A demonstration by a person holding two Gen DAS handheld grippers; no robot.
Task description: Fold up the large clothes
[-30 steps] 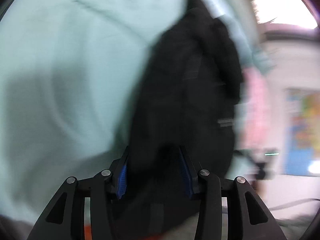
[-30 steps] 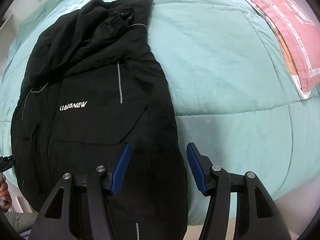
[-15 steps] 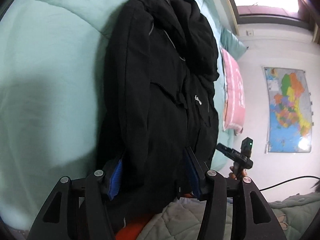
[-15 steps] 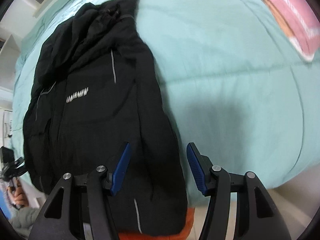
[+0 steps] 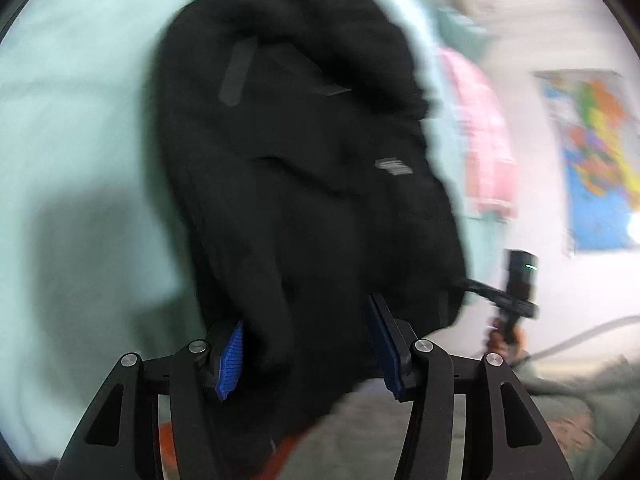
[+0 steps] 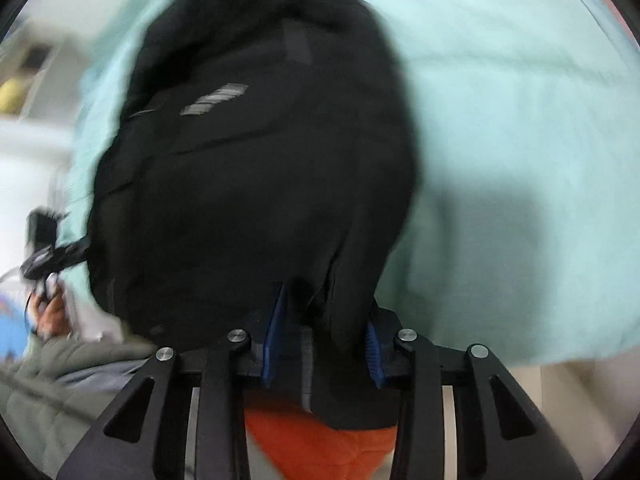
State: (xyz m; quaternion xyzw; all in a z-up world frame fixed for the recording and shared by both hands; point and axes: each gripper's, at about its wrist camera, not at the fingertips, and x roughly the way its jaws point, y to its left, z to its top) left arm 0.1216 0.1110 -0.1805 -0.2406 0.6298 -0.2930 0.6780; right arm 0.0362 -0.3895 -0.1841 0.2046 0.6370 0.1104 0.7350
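Note:
A large black jacket (image 5: 304,168) with a small white logo lies lengthwise on a mint green quilt (image 5: 80,140). It also fills the right wrist view (image 6: 256,168). My left gripper (image 5: 306,344) stands open at the jacket's near hem, with black cloth between its blue pads. My right gripper (image 6: 324,336) is narrower, with hem cloth bunched between its blue pads; whether it pinches the cloth is unclear. An orange lining (image 6: 320,452) shows under the hem. Both views are blurred by motion.
A pink pillow (image 5: 480,136) lies at the far side of the bed. A coloured map (image 5: 596,160) hangs on the wall. The other hand-held gripper (image 5: 516,288) shows beside the jacket, and a grey-green padded garment (image 6: 52,392) is below.
Both grippers have moved in to the jacket's near hem, which now lies between their pads. The right jaws have narrowed. Both views have blurred.

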